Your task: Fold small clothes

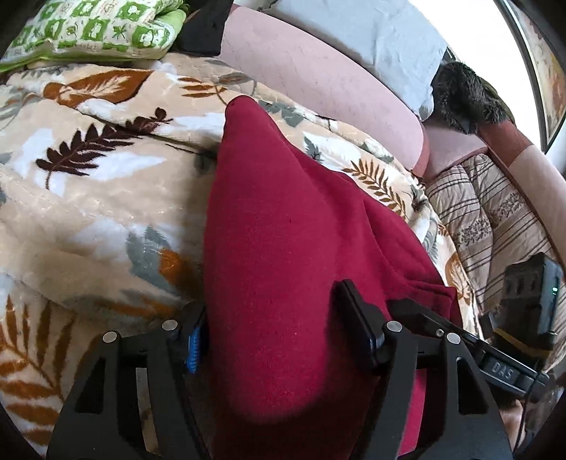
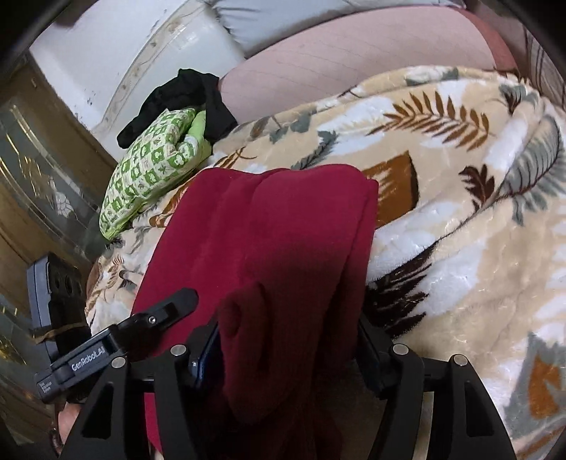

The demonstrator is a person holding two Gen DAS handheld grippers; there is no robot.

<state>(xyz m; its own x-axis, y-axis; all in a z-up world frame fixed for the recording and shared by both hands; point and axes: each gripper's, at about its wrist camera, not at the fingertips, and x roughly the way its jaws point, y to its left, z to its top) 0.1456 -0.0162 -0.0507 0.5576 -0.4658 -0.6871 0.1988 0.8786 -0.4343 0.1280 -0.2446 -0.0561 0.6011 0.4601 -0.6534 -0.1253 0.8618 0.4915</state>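
A dark red garment (image 1: 283, 226) is laid over a leaf-print blanket (image 1: 88, 184) on a bed, and its near part is bunched up between the fingers of both grippers. In the left wrist view it is seen as a long humped fold that tapers to a rounded tip pointing away from the camera, with a second layer spread lower to the right. In the right wrist view the garment (image 2: 269, 230) is seen as several thick folds stacked side by side, their far edge rounded.

The left gripper (image 1: 279, 339) is held with its jaws partly apart, and a thick fold of the cloth is gripped between them; a blue pad is visible on its left finger. The right gripper (image 2: 286, 350) is likewise closed on a bunched roll of the cloth that fills the gap between its jaws.

Beyond the garment, a green-patterned cushion (image 2: 148, 170) is set at the blanket's edge, with a black cloth (image 2: 184, 95) draped behind it. A pink bolster (image 1: 318, 70) is laid along the far side of the blanket, and a pale grey pillow (image 1: 371, 32) is behind it. A striped quilt (image 1: 495, 212) is seen to the right in the left wrist view.
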